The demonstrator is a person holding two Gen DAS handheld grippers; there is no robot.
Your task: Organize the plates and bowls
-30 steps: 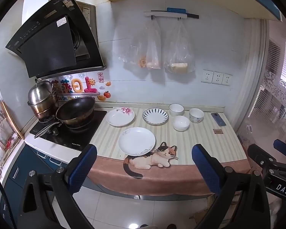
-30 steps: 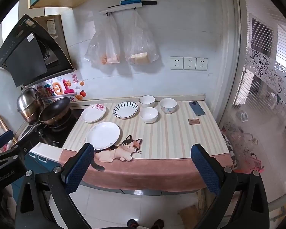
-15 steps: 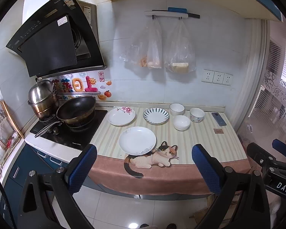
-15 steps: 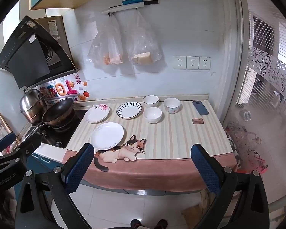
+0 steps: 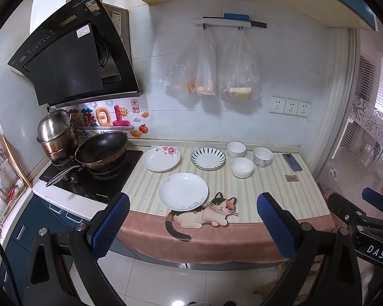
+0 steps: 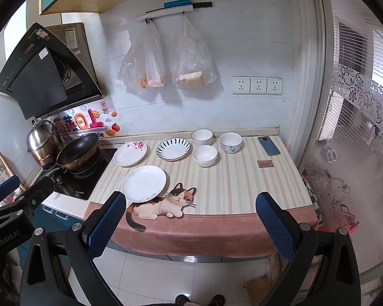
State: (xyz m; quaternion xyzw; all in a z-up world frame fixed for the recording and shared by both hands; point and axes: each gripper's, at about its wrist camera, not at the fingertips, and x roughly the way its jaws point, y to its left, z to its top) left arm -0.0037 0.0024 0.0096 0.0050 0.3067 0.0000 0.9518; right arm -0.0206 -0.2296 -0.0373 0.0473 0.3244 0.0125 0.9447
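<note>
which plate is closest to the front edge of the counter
The plain white plate, alone in front, its rim overlapping the cat picture. The floral plate and blue-striped plate sit farther back.

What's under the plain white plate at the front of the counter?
The plain white plate sits on the striped mat, its near rim overlapping the cat decal. The cat's upper back is hidden beneath it.

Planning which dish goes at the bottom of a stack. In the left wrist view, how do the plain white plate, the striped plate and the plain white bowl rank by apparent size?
1. Plain white plate, though it sits nearest the camera.
2. Striped plate.
3. Plain white bowl.
</note>
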